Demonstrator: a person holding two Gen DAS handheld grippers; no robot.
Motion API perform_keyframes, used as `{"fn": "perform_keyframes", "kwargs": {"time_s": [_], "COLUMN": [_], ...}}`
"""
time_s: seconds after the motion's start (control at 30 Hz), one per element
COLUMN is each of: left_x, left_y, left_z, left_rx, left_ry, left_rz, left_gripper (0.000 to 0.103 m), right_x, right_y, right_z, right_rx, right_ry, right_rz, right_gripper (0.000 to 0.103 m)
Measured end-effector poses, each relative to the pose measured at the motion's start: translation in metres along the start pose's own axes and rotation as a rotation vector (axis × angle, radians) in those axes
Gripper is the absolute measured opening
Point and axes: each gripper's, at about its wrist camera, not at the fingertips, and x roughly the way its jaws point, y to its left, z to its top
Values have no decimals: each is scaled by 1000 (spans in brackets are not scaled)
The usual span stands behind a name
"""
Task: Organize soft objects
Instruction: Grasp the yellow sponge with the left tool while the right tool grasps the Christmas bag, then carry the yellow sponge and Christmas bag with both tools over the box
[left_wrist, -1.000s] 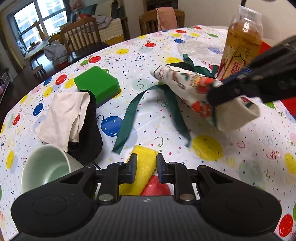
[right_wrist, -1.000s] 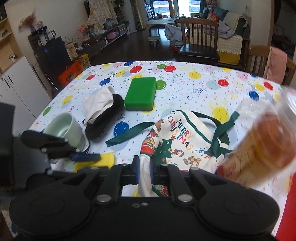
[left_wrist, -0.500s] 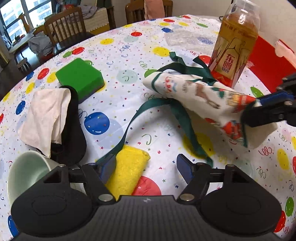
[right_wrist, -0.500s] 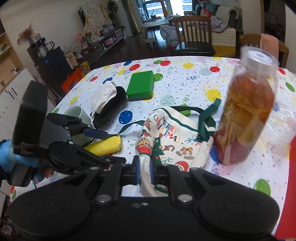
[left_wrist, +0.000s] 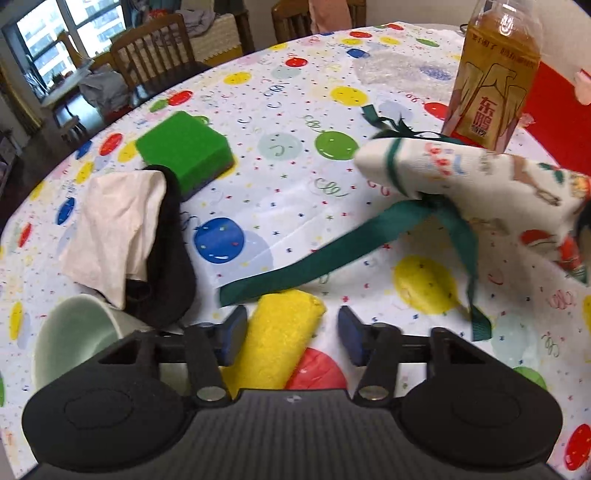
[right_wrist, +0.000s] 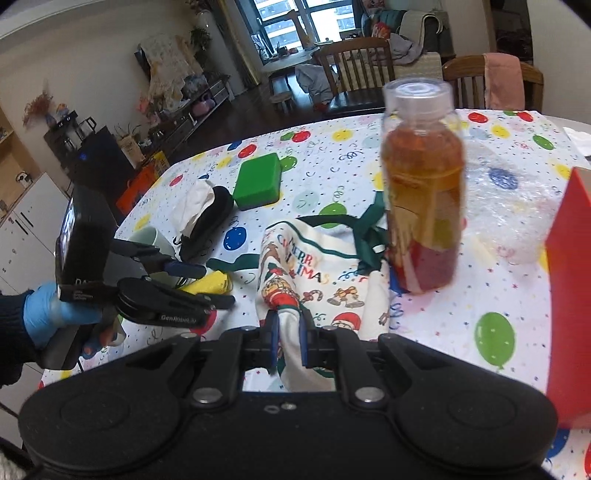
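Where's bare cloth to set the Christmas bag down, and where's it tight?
Free: the patch between the green sponge, the Christmas bag and its ribbon; also the far cloth beyond the sponge. Tight: near the left tongs, where yellow cloth, black pouch and mug crowd together.

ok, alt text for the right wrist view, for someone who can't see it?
The right gripper is shut on a Christmas-print cloth with green ribbons, on a balloon-patterned tablecloth. A bottle of amber drink stands just behind it. At left, a blue-gloved hand holds the left gripper over a yellow cloth.
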Motion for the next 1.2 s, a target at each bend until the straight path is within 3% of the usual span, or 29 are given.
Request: {"fn": "perform_keyframes", "kwargs": {"time_s": [0.3,0.53,0.87,1.2], "left_x": [-8,-25,-49,-71], "left_y": [-16,-12,-16,-47], "left_z": [-10,-21,-48,-56], "left_rx": [80,-92,-389,-476], "left_ry": [-30,-27,-29,-48], "left_rz": [89,23,-87,-98], "left_gripper": [31,29,19,14], "right_x": [-14,-48,-109,-164], "right_y": [1,-3,-23,-68], "right_z": [-5,-3,5,18], "right_rx": [-1,8,37,68], "right_ry": [-31,-80,-147,-204], "right_rz": [14,44,119,141], "right_gripper": [10,9,7,7]}}
